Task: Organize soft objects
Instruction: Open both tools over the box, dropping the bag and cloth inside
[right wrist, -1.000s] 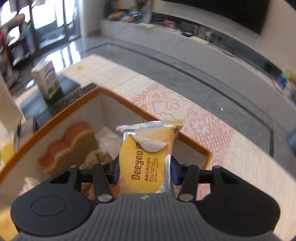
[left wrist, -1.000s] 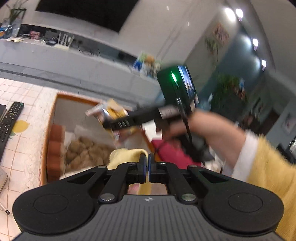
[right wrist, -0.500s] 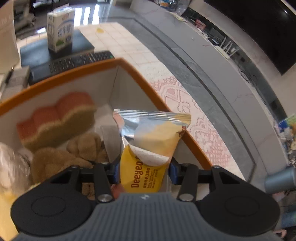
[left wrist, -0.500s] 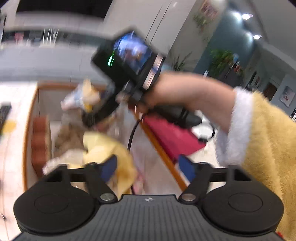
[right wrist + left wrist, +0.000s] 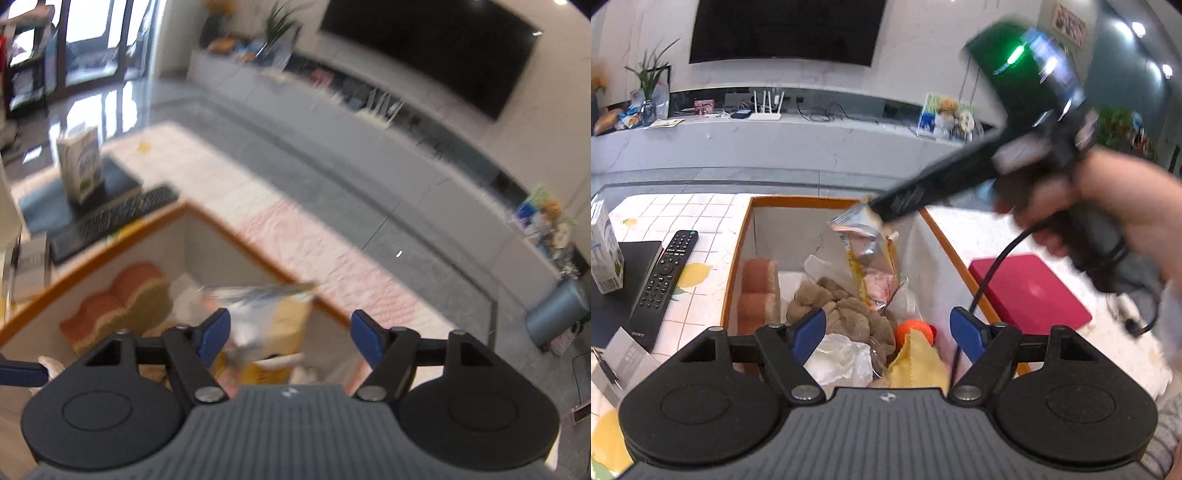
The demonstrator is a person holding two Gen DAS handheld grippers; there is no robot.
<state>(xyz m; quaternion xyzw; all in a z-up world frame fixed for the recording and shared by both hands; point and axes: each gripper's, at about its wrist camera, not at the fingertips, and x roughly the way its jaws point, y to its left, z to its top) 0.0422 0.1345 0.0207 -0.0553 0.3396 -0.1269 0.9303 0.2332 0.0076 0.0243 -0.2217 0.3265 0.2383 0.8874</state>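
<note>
An orange-rimmed box (image 5: 738,236) holds soft things: an orange sponge (image 5: 757,291), a brown plush (image 5: 842,314), a white bag (image 5: 842,362), a yellow cloth (image 5: 919,365) with an orange ball (image 5: 910,328). A yellow-and-silver snack packet (image 5: 864,247) stands tilted inside the box. My left gripper (image 5: 888,332) is open above the box's near end. My right gripper (image 5: 290,332) is open over the packet (image 5: 269,325); in the left wrist view its fingers (image 5: 901,203) reach over the far rim.
A black remote (image 5: 665,273) and a milk carton (image 5: 604,254) on a dark pad lie left of the box (image 5: 229,229). A red flat case (image 5: 1030,291) lies right of it. The table edge and grey floor are beyond.
My left gripper opened and let the yellow cloth drop into the box. My right gripper opened and released the snack packet, which now rests inside the box.
</note>
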